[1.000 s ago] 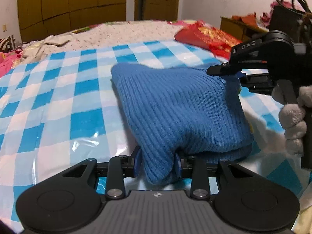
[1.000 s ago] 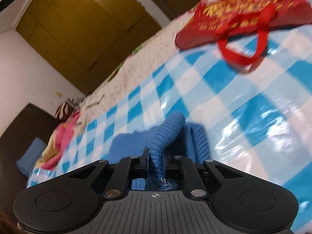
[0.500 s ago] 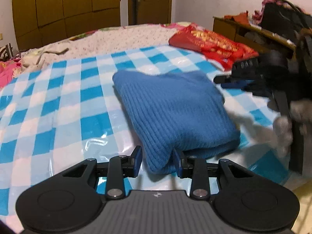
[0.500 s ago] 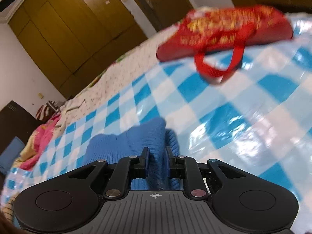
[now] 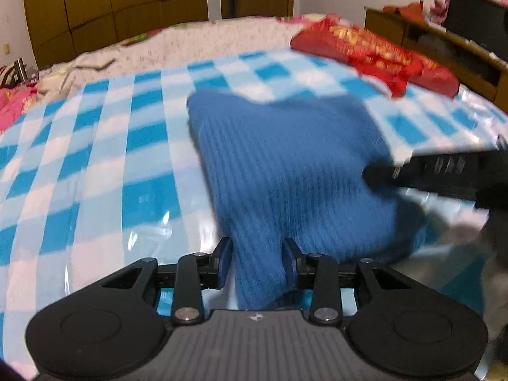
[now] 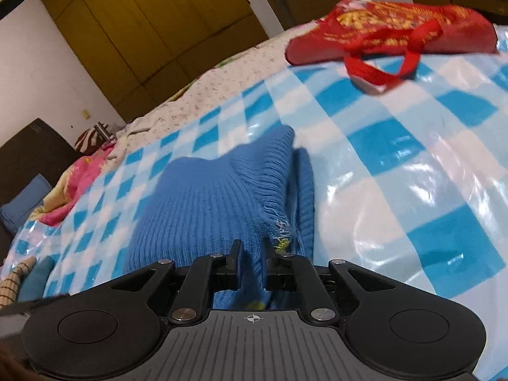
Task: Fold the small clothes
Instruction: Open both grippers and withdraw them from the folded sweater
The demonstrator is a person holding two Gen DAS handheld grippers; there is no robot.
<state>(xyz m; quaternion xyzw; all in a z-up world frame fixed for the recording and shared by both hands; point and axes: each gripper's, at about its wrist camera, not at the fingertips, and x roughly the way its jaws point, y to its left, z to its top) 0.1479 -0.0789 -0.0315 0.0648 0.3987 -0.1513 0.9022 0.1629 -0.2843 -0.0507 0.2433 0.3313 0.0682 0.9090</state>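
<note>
Both claws, left [image 5: 256, 262] right [image 6: 251, 265], pinch blue sweater [image 5: 285, 165].

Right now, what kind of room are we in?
Most likely a bedroom: a bed under a blue checked plastic sheet, a tall wooden wardrobe behind it, and a pillow at its edge.

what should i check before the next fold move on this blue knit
1. Left tool pinching the blue knit: ok.
2. Right tool shut on the knit's edge: ok.
3. Red bag apart from the knit: ok.
4. Checked plastic sheet flat where the fold would land: cannot tell, it looks wrinkled.
5. Layers aligned under the fold: cannot tell, hidden.
</note>
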